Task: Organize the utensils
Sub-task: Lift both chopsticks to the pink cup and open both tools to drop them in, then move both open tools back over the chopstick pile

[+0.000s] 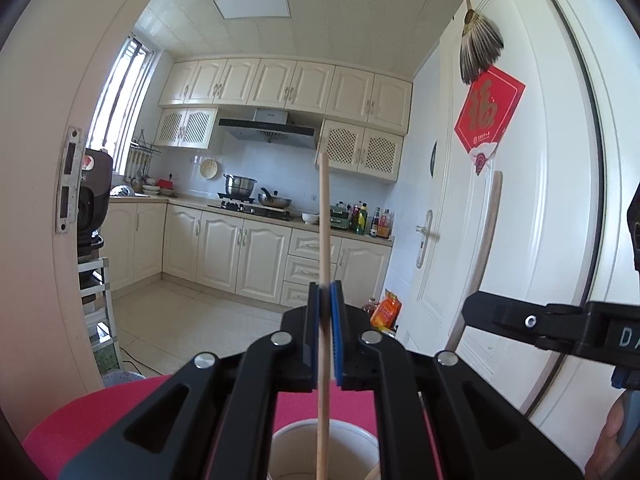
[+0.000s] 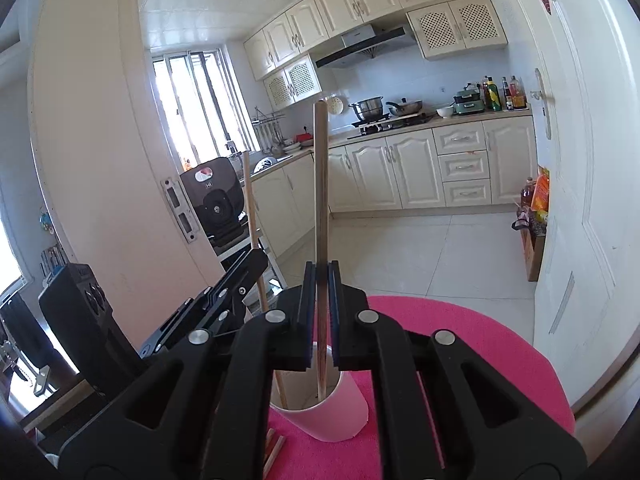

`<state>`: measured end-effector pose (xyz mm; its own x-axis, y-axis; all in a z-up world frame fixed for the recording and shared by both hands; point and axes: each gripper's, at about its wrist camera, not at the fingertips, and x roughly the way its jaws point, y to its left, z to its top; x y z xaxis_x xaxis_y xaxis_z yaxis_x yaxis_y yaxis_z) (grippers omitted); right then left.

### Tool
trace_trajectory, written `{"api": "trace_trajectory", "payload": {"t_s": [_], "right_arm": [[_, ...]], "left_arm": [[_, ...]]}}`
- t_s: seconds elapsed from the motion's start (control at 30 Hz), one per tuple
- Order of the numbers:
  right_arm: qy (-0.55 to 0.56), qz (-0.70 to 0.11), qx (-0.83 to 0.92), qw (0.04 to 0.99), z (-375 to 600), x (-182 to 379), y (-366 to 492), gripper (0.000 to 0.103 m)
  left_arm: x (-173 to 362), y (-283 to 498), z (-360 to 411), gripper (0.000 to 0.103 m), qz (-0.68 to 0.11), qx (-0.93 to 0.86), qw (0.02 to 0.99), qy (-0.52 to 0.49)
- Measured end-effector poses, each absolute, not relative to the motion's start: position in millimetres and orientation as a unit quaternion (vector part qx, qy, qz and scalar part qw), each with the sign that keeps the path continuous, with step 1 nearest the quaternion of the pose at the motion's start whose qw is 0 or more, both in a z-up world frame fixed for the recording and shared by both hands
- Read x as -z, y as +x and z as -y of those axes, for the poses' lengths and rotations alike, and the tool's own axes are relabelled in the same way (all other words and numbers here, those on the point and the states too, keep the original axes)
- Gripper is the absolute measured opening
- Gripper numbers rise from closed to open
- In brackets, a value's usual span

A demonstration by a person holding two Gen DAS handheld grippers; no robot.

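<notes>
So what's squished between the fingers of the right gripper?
A dark wooden chopstick. The right wrist view shows the right gripper shut on it, its lower end reaching down into the white cup on the pink mat.

You're facing a bright kitchen: cream wall cabinets (image 1: 286, 82) run along the top, matching base cabinets (image 1: 224, 252) below, and a range hood (image 1: 266, 126) hangs over the stove (image 2: 390, 120). Daylight pours through the window (image 2: 192, 100) on the left, and there's a flat ceiling light (image 1: 251, 3) overhead. Pale floor tiles (image 2: 432, 248) spread ahead of you. The white door (image 1: 516, 200) stands open on your right (red paper decoration (image 1: 489, 110) hanging on it, a fan above).
</notes>
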<state>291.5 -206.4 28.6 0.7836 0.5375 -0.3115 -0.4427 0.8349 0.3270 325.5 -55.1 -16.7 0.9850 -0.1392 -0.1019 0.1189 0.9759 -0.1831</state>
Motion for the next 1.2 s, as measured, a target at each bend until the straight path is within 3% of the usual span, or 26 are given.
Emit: {"api": "trace_trajectory", "payload": {"t_s": [0.13, 0.2, 0.37, 0.5, 0.6, 0.7, 0.77, 0.83, 1.0, 1.07, 1.2], "right_arm": [[0.115, -0.21, -0.251, 0.938, 205, -17, 290, 0.007], [0.117, -0.214, -0.249, 0.937, 205, -12, 288, 0.007], [0.115, -0.223, -0.245, 0.937, 201, -6, 284, 0.007], [0.118, -0.224, -0.237, 0.938, 199, -7, 277, 0.007], [0.114, -0.226, -0.224, 0.941, 198, -10, 271, 0.007], [0.115, -0.228, -0.212, 0.944, 199, -13, 263, 0.012], [0.117, -0.227, -0.205, 0.945, 201, -14, 255, 0.025], [0.118, -0.231, -0.201, 0.945, 202, -13, 246, 0.032], [0.106, -0.259, -0.21, 0.937, 197, -3, 220, 0.034], [0.097, -0.285, -0.218, 0.928, 190, 6, 214, 0.045], [0.071, -0.353, -0.236, 0.903, 166, 30, 205, 0.045]], "left_arm": [[18, 322, 52, 0.008, -0.07, 0.065, 0.992, -0.084], [18, 320, 49, 0.028, -0.081, 0.067, 0.99, -0.089], [17, 306, 39, 0.036, -0.094, 0.065, 0.989, -0.093], [11, 290, 32, 0.055, -0.11, 0.061, 0.989, -0.084], [7, 276, 24, 0.063, -0.122, 0.062, 0.987, -0.083], [3, 262, 13, 0.067, -0.142, 0.061, 0.984, -0.088], [4, 252, 3, 0.068, -0.164, 0.058, 0.981, -0.09], [7, 244, -8, 0.068, -0.189, 0.055, 0.976, -0.089], [28, 226, -39, 0.068, -0.28, 0.051, 0.954, -0.097], [42, 224, -49, 0.068, -0.332, 0.055, 0.936, -0.105], [81, 220, -62, 0.068, -0.424, 0.063, 0.896, -0.116]]}}
